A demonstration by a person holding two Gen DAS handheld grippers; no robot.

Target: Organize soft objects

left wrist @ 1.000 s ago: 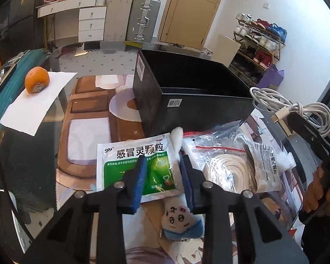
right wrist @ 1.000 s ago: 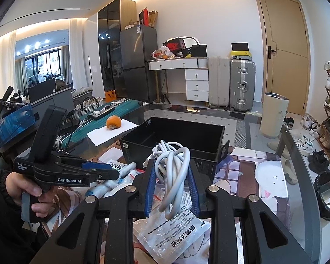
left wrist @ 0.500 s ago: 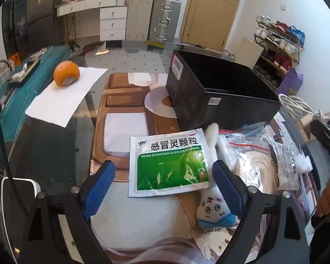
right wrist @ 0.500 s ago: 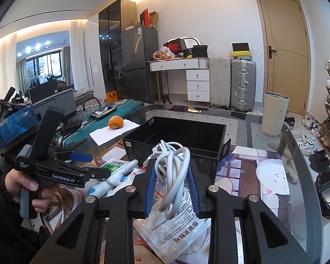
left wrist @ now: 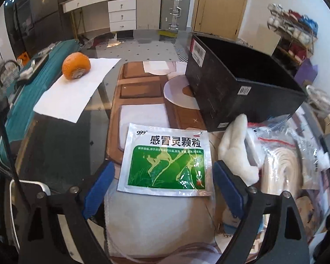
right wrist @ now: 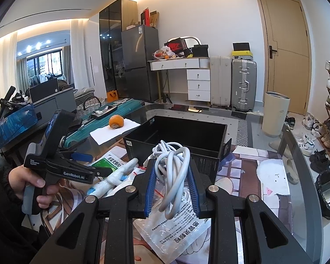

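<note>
My left gripper is wide open, its blue pads on either side of a green and white medicine sachet that lies flat on the glass table. A white plush toy lies just right of the sachet. My right gripper is shut on a coiled white cable and holds it in front of the black open box. The left gripper also shows in the right wrist view, over the sachet. The box stands behind the sachet.
An orange sits on white paper at the table's far left. Clear plastic bags with soft goods lie at the right. Another sachet lies under the right gripper. A glass table edge curves at the right.
My left gripper has opened wide from nearly shut and moved left and forward over the green sachet. My right gripper has kept hold of the cable, almost still.
</note>
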